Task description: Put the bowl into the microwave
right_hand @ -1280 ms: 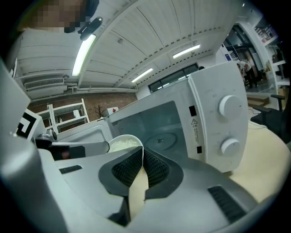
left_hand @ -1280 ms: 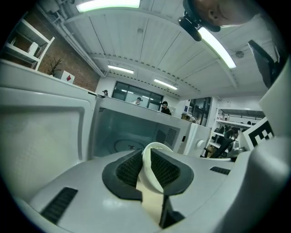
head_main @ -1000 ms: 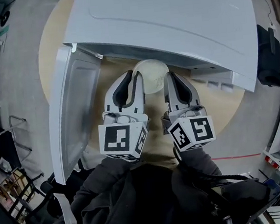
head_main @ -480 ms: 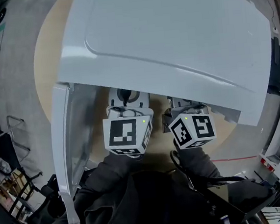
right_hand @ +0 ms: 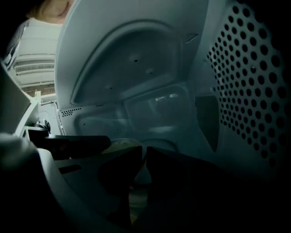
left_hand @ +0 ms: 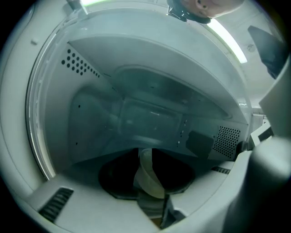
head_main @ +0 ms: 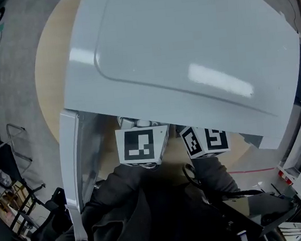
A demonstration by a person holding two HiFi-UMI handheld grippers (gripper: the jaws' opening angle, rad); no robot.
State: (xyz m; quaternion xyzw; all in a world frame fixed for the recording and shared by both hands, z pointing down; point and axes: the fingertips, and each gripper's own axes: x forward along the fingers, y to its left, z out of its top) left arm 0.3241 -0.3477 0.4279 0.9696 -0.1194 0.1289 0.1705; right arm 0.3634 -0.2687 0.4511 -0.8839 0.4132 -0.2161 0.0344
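Observation:
The white microwave fills the head view, its door swung open at the left. Only the two marker cubes, left and right, show at its mouth; the jaws and the bowl are hidden under its top. In the left gripper view the cream bowl is inside the cavity. Its rim stands between the jaws of my left gripper, which have just been opening. In the right gripper view my right gripper is nearly closed on the bowl's other rim.
The cavity's back wall lies beyond the bowl, and a perforated side wall runs close on the right. The microwave stands on a round wooden table. Racks and clutter line the floor at the left.
Both grippers have pushed forward into the microwave with the bowl. In the head view the bowl and the jaws have slid out of sight under the microwave's top.

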